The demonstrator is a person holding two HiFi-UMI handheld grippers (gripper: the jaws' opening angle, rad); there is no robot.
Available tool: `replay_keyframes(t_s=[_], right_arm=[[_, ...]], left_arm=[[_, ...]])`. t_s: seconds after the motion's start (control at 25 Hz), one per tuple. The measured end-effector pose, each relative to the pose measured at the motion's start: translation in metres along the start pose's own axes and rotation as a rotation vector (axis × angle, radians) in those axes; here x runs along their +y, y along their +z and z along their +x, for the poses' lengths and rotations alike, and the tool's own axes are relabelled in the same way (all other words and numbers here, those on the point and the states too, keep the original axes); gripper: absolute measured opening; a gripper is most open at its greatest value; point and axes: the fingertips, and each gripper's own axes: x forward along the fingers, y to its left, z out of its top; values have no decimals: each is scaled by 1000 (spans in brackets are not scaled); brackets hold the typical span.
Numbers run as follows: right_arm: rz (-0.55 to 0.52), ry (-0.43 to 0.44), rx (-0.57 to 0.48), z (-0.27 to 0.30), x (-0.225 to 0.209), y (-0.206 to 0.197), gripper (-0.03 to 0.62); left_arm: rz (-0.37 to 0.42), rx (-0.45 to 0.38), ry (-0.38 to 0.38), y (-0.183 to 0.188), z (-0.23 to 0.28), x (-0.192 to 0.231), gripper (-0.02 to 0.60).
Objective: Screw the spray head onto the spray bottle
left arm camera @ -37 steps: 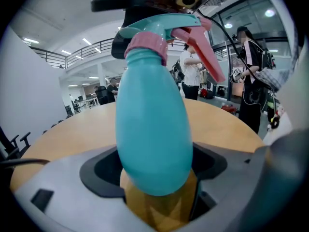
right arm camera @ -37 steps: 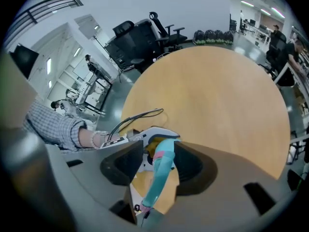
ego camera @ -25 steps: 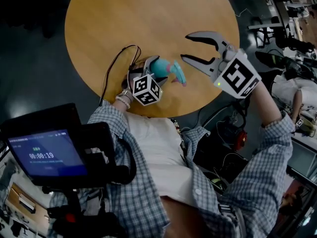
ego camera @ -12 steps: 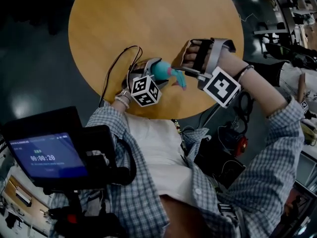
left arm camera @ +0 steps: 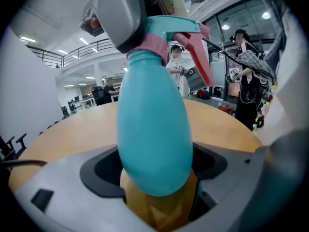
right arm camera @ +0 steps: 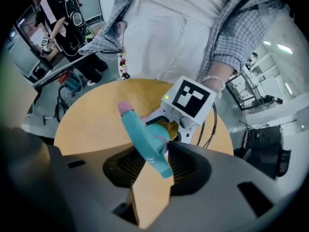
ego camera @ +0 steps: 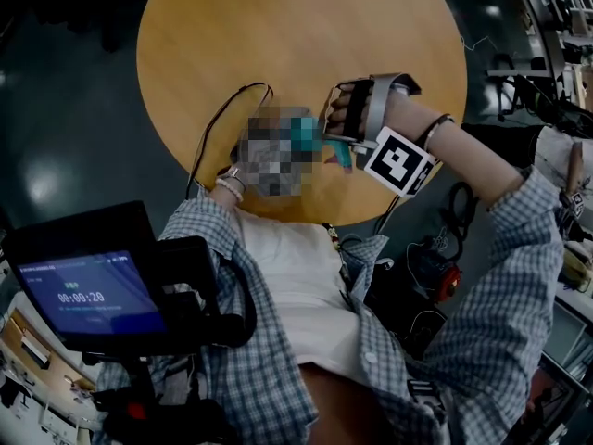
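A teal spray bottle (left arm camera: 152, 129) stands upright between my left gripper's (left arm camera: 154, 178) jaws, which are shut on its belly. Above its pink collar (left arm camera: 152, 45) sits the teal spray head (left arm camera: 178, 28) with a pink trigger. My right gripper (right arm camera: 155, 164) points steeply down over the spray head (right arm camera: 142, 134). Its jaws have just been closing with the head between them, and the pads now lie against the head's sides. One of its grey fingers (left arm camera: 120, 13) covers the head's top left. In the head view a mosaic patch hides my left gripper; the bottle (ego camera: 303, 130) and right gripper (ego camera: 338, 130) show beside it.
The round wooden table (ego camera: 278, 35) carries a black cable (ego camera: 218, 123) looping to my left gripper. Both grippers work near the table's near edge. A dark device with a lit screen (ego camera: 88, 290) hangs at lower left. People (left arm camera: 244, 76) stand beyond the table.
My right gripper came in from the right, rolled over and sank onto the spray head, and its jaws drew in around it. The left gripper and bottle stayed put.
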Motion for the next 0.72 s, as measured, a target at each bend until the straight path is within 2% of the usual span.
replay_keyframes(t_s=[0.04,0.2,0.44,0.72], right_arm=[[24,0,-9,1,-2,0,127],[211,37,-54,4,-4,1,126],[764,66,-171,2,-12,4,124],[1328,-47,-240,-3,-11,-2,124]], left_arm=[[1,0,0,-1,0,0,417],[-2,-1,2,-2,-2,-1,417],[0,1,8,-4,-4,-3,419],[11,7,10,0,0,-8,417]])
